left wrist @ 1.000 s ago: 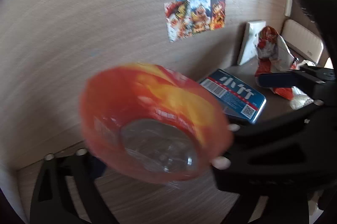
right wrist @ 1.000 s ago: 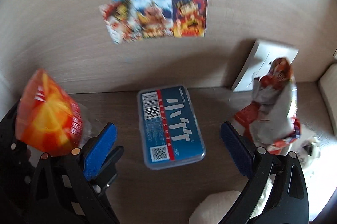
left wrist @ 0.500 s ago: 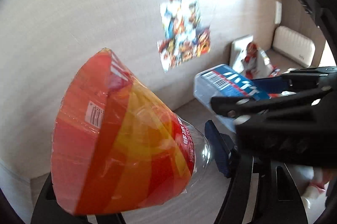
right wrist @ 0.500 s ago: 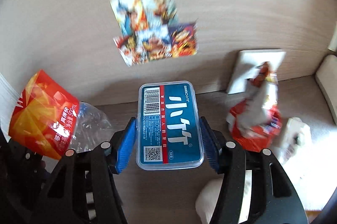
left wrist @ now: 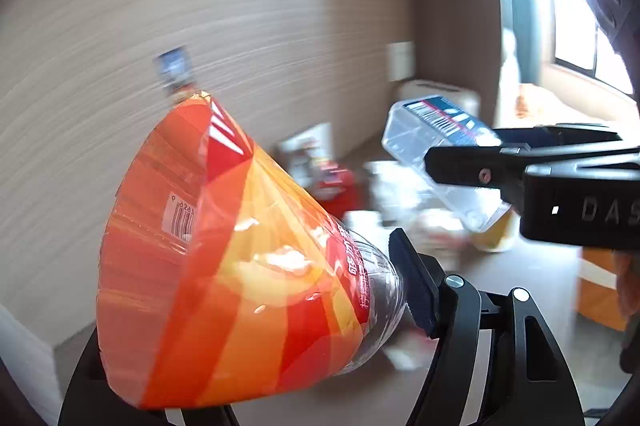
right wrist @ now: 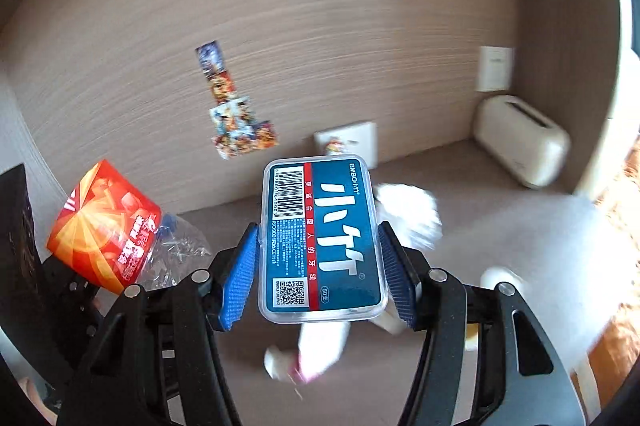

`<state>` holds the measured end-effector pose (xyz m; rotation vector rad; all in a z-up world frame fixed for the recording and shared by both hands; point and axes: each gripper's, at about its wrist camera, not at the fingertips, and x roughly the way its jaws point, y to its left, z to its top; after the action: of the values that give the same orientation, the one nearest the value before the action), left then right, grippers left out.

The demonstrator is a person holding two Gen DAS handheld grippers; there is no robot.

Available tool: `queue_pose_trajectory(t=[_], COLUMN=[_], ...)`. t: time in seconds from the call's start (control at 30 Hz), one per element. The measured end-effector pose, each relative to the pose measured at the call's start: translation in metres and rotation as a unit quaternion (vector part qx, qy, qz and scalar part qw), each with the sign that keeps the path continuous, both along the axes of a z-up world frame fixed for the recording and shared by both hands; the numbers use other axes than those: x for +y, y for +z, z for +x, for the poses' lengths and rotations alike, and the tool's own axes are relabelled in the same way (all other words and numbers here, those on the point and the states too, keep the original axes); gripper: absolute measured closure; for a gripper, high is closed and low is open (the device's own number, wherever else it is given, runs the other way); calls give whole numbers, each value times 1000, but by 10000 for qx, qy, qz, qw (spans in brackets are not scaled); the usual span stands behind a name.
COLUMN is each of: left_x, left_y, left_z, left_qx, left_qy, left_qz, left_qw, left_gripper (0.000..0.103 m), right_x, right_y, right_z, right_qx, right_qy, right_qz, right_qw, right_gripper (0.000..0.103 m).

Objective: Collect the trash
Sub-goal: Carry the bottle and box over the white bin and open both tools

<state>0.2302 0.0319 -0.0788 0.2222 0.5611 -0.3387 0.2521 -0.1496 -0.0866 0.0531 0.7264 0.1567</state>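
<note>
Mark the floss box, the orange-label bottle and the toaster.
floss box (right wrist: 324,238): right wrist view, middle of its blue label.
orange-label bottle (left wrist: 240,266): left wrist view, on the orange sleeve.
toaster (right wrist: 520,142): right wrist view, on its cream side wall.

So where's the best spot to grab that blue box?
By its two long edges, about halfway along, coming in from the short end with the QR code. The box is flat with straight, parallel sides, so the pads sit flush. The right gripper, whose jaws have just been closing, holds it that way now.
</note>
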Motion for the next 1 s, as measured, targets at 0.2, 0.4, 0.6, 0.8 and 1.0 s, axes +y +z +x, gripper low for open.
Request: queue_pose_trajectory(t=[0.2,0.4,0.6,0.8,1.0], left_x=[-77,-152,-228,-295,-346], left_y=[-10,-25,-61,-119,-200], left_z=[-41,-86,-130,-159,-158], left_qx=[215,425,658,1012,1274], left_qy=[-878,-1738,-2642,-3308,-3699], left_qz=[15,150,353,569,800], left_qw=[9959,9838,9616,9365,9168], left_gripper=[36,36,36,36,36], right_x=[-65,-132,-192,-241,-278], right_y=[-2,-16,-47,-92,-161], right_z=[-74,-148,-209,-247,-263], right_qx=[65,317,689,925,1249], right_qy=[-757,-1770,-2640,-3217,-3532], right_qz=[-167,-257,-171,46,224], right_qw=[9970,9834,9619,9423,9269], right_gripper=[43,43,43,43,43])
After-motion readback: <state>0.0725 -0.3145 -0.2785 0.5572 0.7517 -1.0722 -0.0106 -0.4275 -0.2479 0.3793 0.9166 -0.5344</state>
